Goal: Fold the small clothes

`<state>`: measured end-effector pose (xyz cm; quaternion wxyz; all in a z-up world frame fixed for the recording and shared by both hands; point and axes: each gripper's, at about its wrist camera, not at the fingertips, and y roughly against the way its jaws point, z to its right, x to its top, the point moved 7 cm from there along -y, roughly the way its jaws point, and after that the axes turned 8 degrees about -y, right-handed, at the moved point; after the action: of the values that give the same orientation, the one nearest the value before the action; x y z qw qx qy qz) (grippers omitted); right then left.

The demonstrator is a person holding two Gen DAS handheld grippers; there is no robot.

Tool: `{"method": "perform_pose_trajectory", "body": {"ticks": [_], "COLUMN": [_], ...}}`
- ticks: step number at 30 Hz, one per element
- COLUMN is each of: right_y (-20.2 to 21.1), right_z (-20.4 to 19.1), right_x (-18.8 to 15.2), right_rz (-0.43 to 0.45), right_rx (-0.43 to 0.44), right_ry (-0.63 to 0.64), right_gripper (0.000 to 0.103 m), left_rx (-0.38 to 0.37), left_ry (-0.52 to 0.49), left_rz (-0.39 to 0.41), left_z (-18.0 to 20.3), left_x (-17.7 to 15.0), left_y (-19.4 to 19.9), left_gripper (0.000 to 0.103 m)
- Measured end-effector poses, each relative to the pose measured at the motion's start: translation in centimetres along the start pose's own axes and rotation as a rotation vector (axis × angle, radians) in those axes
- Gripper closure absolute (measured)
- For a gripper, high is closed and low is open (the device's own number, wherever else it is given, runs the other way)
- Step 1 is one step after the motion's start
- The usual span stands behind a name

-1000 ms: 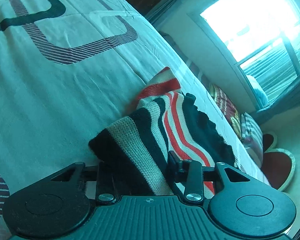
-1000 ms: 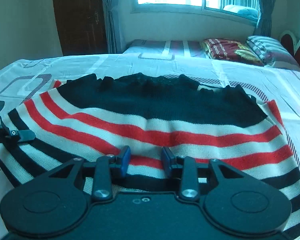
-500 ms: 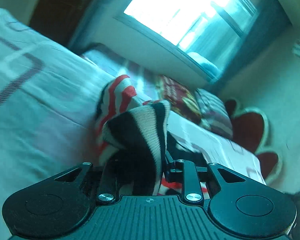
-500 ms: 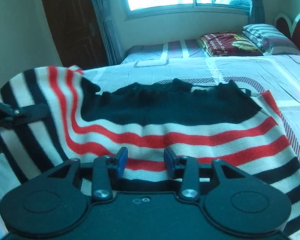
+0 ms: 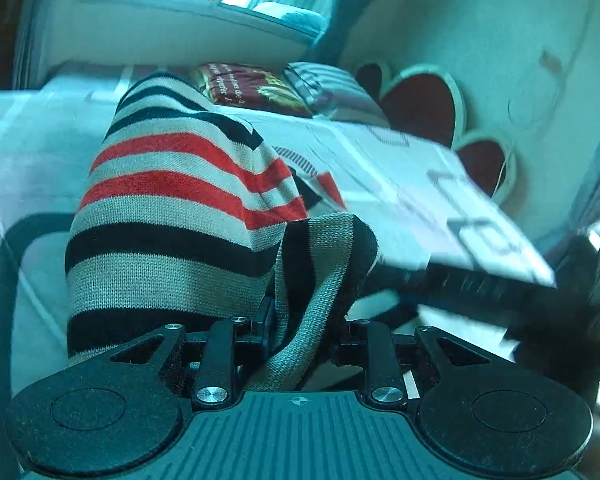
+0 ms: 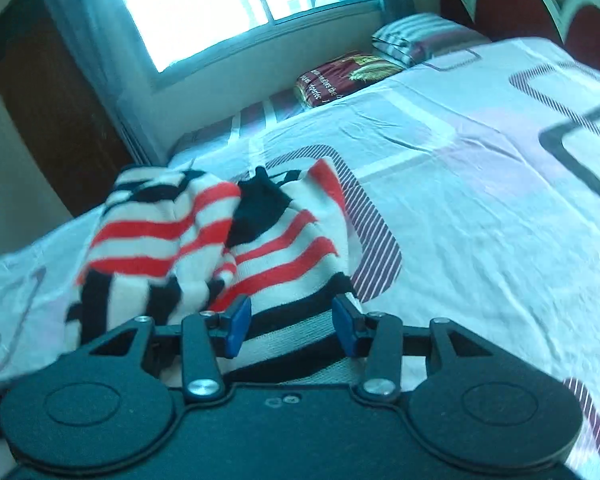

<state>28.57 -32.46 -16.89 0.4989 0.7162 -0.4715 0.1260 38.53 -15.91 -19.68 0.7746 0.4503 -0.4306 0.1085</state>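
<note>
A small knitted garment with red, cream and black stripes (image 5: 188,184) lies on the bed. In the left wrist view my left gripper (image 5: 304,332) holds a bunched corner of it between its fingers, and the cloth hangs folded over toward the right. In the right wrist view the garment (image 6: 268,248) lies crumpled on the sheet, its left part doubled over. My right gripper (image 6: 292,320) stands open with its blue pads (image 6: 238,322) apart, just over the garment's near hem, gripping nothing.
A white bed sheet (image 6: 480,200) with grey and dark rectangle prints covers the bed. Pillows (image 6: 348,76) lie at the head by a red scalloped headboard (image 6: 540,4). A window (image 6: 204,4) and a dark wooden door (image 6: 48,120) stand behind.
My left gripper has lifted the garment's left edge and swung it over to the right, doubling the cloth. My right gripper has opened wider and shifted right; the garment now lies bunched.
</note>
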Motion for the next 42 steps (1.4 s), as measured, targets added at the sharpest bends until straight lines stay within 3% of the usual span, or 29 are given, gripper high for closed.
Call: {"method": "perform_pose_trajectory", "body": {"ticks": [2, 5, 8, 10, 12, 13, 14, 15, 19, 22, 24, 26, 27, 28, 29, 31, 32, 38, 42], "right_y": [0.5, 0.5, -2.4, -3.8, -4.3, -4.4, -4.4, -4.5, -4.3, -3.8, -3.9, -4.3, -4.6, -5.0, -5.3, -5.5, -5.0, -1.7, -1.3], "right_z": [-0.5, -2.0, -3.4, -3.8, -3.8, -3.9, -4.2, -4.3, -4.7, -4.2, -4.4, -5.0, -5.1, -5.3, -5.4, -6.0, -6.4, -8.1, -6.0], "right_x": [0.7, 1.7, 0.8, -0.4, -0.9, -1.0, -1.1, -1.1, -1.0, -0.8, -0.8, -0.7, -0.8, -0.9, -1.1, -1.1, -0.7, 3.0, 4.6], "right_rz": [0.006, 0.002, -0.166, -0.250, -0.271, -0.276, -0.281, -0.288, -0.258, -0.209, -0.203, -0.224, -0.248, -0.260, -0.263, -0.230, -0.194, 0.015, 0.027], "right_rx": [0.049, 0.107, 0.141, 0.164, 0.164, 0.172, 0.188, 0.204, 0.159, 0.075, 0.051, 0.109, 0.144, 0.170, 0.173, 0.154, 0.157, 0.121, 0.069], "right_ry": [-0.030, -0.057, -0.060, -0.111, -0.129, -0.127, -0.126, -0.125, -0.041, 0.028, 0.047, 0.017, -0.015, -0.035, -0.030, 0.015, 0.046, 0.251, 0.288], "right_gripper": [0.038, 0.037, 0.031, 0.032, 0.031, 0.033, 0.041, 0.067, 0.080, 0.080, 0.074, 0.065, 0.051, 0.046, 0.051, 0.070, 0.084, 0.085, 0.085], "left_rx": [0.030, 0.059, 0.067, 0.043, 0.043, 0.057, 0.060, 0.058, 0.117, 0.229, 0.281, 0.299, 0.305, 0.303, 0.297, 0.294, 0.293, 0.276, 0.241], "left_ry": [-0.076, -0.142, -0.175, -0.191, -0.207, -0.217, -0.214, -0.193, -0.061, 0.050, 0.119, 0.155, 0.160, 0.159, 0.158, 0.161, 0.162, 0.154, 0.118], "left_rz": [-0.005, 0.005, 0.009, 0.007, 0.027, 0.039, 0.042, 0.043, 0.096, 0.082, 0.044, 0.019, 0.017, 0.017, 0.015, 0.011, 0.015, 0.075, 0.088], "left_z": [0.8, 1.7, 2.3, 2.4, 2.5, 2.4, 2.2, 2.0, -1.5, -5.4, -7.6, -8.8, -8.9, -8.9, -8.9, -8.6, -8.7, -7.5, -5.3], "left_x": [0.0, -0.1, -0.2, -0.2, -0.3, -0.4, -0.4, -0.3, 0.8, 1.5, 1.3, 1.0, 0.9, 0.8, 0.9, 0.8, 1.2, 3.6, 4.6], "left_y": [0.6, 1.7, 2.7, 3.6, 5.1, 5.8, 6.3, 6.6, 9.4, 9.2, 8.2, 7.0, 6.6, 5.9, 5.3, 5.0, 4.5, 3.1, 1.8], "left_gripper": [0.077, 0.077, 0.074, 0.057, 0.026, 0.024, 0.024, 0.024, 0.024, 0.024, 0.024, 0.024, 0.024, 0.024, 0.024, 0.024, 0.024, 0.024, 0.024]}}
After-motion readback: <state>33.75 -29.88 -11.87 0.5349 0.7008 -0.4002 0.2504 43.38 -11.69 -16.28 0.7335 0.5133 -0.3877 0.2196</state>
